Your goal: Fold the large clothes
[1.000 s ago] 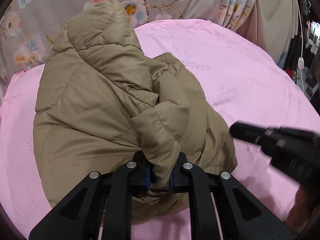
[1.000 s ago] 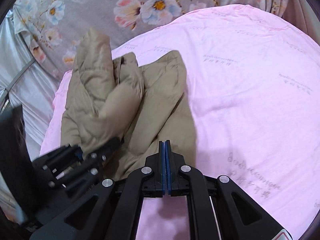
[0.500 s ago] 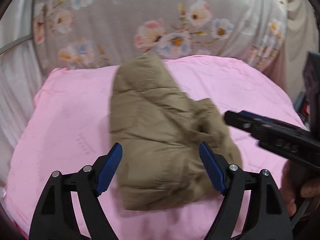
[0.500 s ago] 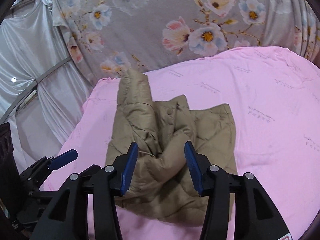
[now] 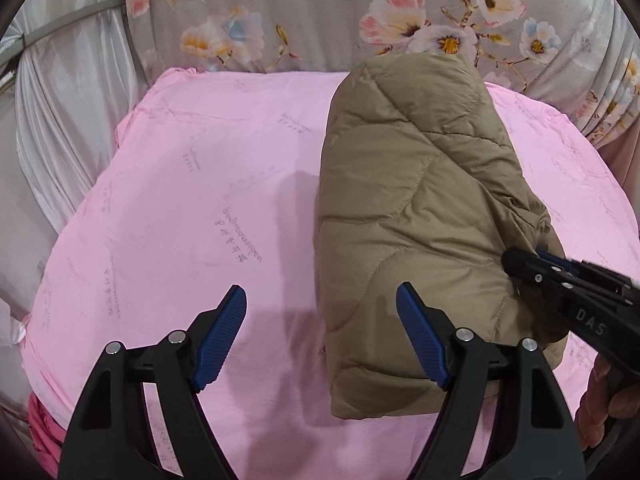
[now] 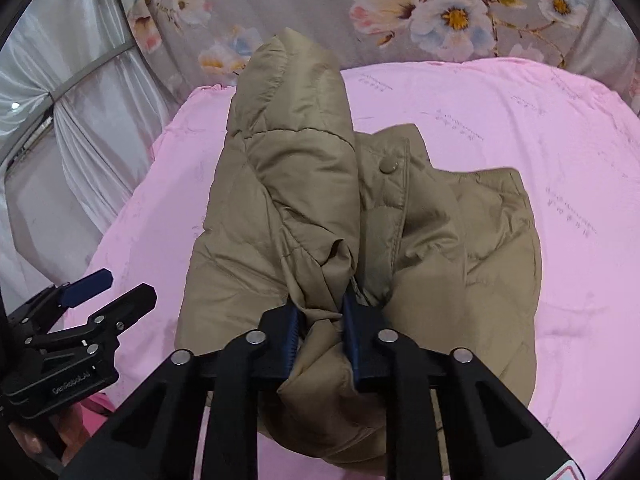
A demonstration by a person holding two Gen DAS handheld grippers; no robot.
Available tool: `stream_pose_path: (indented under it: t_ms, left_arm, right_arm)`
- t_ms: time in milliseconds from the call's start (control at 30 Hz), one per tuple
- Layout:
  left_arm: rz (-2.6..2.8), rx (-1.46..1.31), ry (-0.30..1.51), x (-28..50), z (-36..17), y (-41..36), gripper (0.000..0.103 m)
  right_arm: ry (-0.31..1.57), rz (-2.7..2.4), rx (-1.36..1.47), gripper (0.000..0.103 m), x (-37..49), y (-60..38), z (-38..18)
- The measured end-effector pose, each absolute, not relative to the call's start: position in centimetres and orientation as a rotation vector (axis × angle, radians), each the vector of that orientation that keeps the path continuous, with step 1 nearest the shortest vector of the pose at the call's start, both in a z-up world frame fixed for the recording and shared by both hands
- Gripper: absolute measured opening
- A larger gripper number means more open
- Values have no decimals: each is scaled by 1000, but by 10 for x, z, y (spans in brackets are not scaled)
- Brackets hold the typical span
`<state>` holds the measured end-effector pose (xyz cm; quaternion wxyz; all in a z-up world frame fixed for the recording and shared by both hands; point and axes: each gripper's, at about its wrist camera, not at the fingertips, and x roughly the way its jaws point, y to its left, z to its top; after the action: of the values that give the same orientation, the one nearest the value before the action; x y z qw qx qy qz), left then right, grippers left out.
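Note:
A tan quilted puffer jacket (image 5: 416, 216) lies bunched on a pink bed sheet (image 5: 208, 208); it also fills the middle of the right wrist view (image 6: 304, 208). My left gripper (image 5: 320, 336) is open and empty, over the sheet just left of the jacket's near edge; it also shows at the left of the right wrist view (image 6: 108, 288). My right gripper (image 6: 320, 316) is shut on a fold of the jacket at its near side. It also shows at the right of the left wrist view (image 5: 532, 264), pressed into the jacket.
The pink sheet (image 6: 540, 128) covers a bed. A grey floral curtain (image 5: 320, 12) hangs behind it. White drapes (image 5: 68, 120) hang at the left. A dark pink cloth (image 5: 44, 432) shows at the bed's near left corner.
My left gripper let go of the jacket, opened and drew back to the left. My right gripper opened, moved onto the jacket and closed on a fold.

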<state>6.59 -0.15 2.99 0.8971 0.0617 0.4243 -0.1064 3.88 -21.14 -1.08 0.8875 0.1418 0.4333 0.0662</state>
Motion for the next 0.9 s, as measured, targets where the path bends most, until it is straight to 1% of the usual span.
stream_pose_path:
  t_ms: [100, 200, 267, 433, 567, 733, 900]
  left_arm:
    - [-263, 105, 899, 63, 27, -6, 72]
    - [-300, 122, 891, 58, 28, -20, 71]
    - [-341, 129, 917, 54, 25, -31, 67]
    - [-440, 171, 948, 43, 13, -69, 67]
    - [-465, 223, 960, 36, -3, -91, 67]
    - [-459, 250, 980, 39, -21, -99, 69]
    - [-414, 306, 933, 39, -35, -106, 69]
  right_arm:
    - [856, 92, 316, 5, 17, -228, -3]
    - [824, 9, 347, 5, -12, -252, 5]
    - [831, -56, 334, 5, -27, -264, 4]
    - [882, -164, 362, 5, -53, -296, -16]
    - [925, -197, 386, 5, -58, -310, -37]
    - [964, -197, 404, 6, -50, -314, -64]
    - [967, -196, 392, 8, -42, -308, -75]
